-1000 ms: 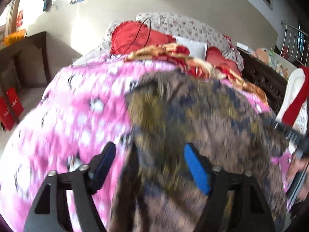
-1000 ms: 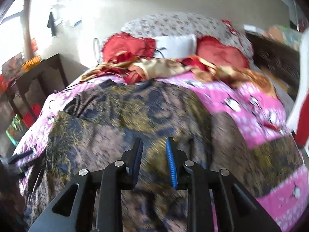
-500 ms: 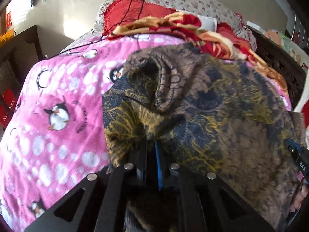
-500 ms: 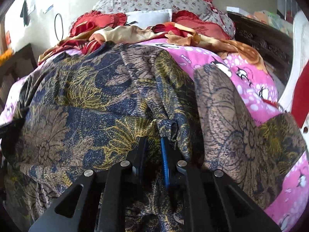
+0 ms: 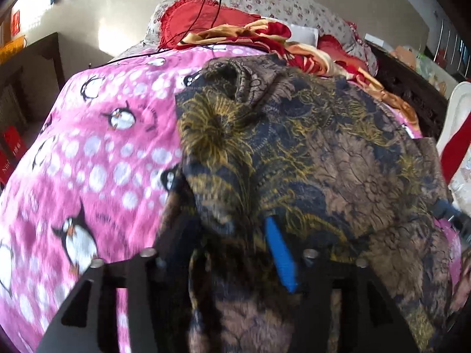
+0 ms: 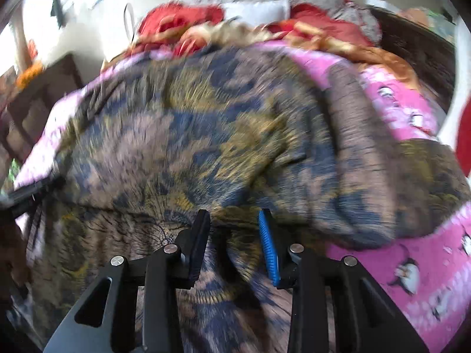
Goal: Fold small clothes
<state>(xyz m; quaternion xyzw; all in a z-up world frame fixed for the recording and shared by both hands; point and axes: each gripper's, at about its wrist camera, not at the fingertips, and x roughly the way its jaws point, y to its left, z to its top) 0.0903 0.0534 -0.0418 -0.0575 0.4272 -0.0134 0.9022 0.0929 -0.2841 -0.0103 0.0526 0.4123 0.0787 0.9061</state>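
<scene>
1. Black two-finger left gripper [image 5: 235,244] sits nearest in the left wrist view, low over the bed; its jaws are opening, with a bunched ridge of the brown, navy and gold floral-print garment [image 5: 309,161] between them, and I cannot tell whether the fingers touch it.
2. Black right gripper [image 6: 235,244], with a blue pad on one finger, is also opening, at a narrower gap; cloth lies between and under its fingers, and the pads look clear of it, though the blur leaves some doubt.
3. Just past both grippers, an upper layer of the floral garment lies doubled over a lower layer near the bed's near edge, so one fold seems laid down and is being let go.
4. Toward the right edge of the bed a flap of the same print juts out, lumpy and unaligned.
5. Farther on, the garment's bunched opening puckers up unsmoothed, so further folds and flattening look to remain.
6. Around it spreads the pink fleece penguin-print blanket [image 5: 97,153], and at the head of the bed lie red and gold fabrics [image 5: 250,33], not yet folded.
</scene>
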